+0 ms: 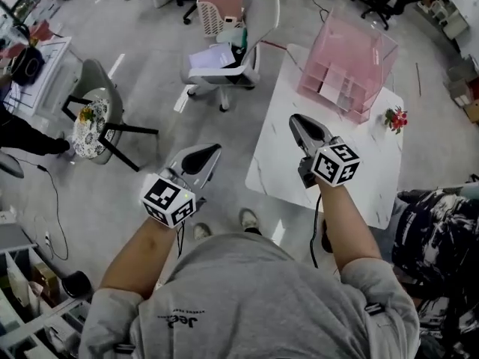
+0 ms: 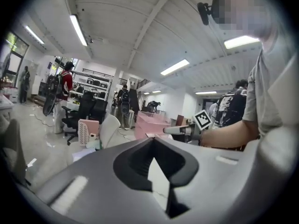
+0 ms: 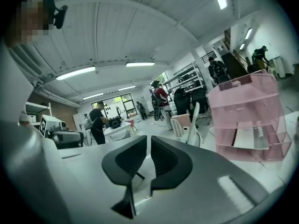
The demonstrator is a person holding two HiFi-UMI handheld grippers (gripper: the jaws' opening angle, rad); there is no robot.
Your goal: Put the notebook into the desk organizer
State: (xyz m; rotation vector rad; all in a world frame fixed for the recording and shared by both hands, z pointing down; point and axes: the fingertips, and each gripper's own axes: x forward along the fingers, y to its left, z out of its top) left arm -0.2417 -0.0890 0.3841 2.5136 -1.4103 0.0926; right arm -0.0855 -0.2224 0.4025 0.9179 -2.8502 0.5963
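Observation:
The pink see-through desk organizer (image 1: 352,54) stands at the far end of the white table (image 1: 288,163). A flat white thing, seemingly the notebook (image 1: 332,88), lies inside one of its lower compartments; the right gripper view shows this notebook (image 3: 243,138) on the middle shelf of the organizer (image 3: 247,115). My right gripper (image 1: 295,118) hovers over the table, short of the organizer, shut with nothing in it (image 3: 148,137). My left gripper (image 1: 215,149) hangs over the floor left of the table, also shut and empty (image 2: 152,139).
A small bunch of red flowers (image 1: 395,118) sits on the table's right side. A white office chair (image 1: 228,58) with papers and a pink basket (image 1: 219,10) stands beyond the table's left corner. A cushioned chair (image 1: 93,126) is farther left. A person (image 1: 438,234) stands at the right.

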